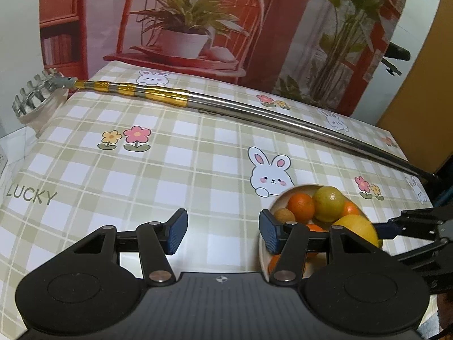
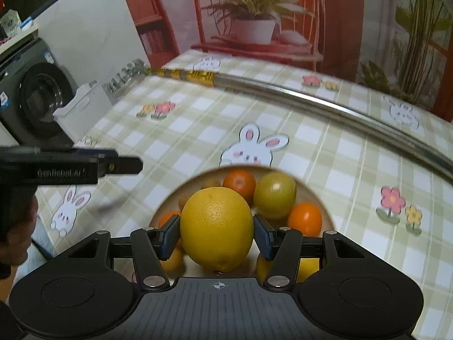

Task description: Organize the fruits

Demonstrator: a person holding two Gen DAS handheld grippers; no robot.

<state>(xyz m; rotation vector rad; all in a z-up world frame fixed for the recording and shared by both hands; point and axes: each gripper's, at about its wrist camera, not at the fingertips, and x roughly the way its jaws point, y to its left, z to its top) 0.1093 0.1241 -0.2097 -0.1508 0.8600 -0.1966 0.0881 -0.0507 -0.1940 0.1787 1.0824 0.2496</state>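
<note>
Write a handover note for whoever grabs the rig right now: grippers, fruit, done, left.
Right gripper: shut on the big yellow citrus, held over the bowl.
Left gripper: open, empty, over the checked tablecloth beside the bowl.
In the bowl: oranges, a greenish-yellow fruit, smaller pieces.
Done: most fruit sits in the bowl.
Left: deal with the held citrus; where it goes is unclear.

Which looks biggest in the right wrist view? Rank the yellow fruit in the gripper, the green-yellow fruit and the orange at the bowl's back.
1. Yellow fruit, though it is nearest the camera.
2. Green-yellow fruit.
3. Orange.
</note>
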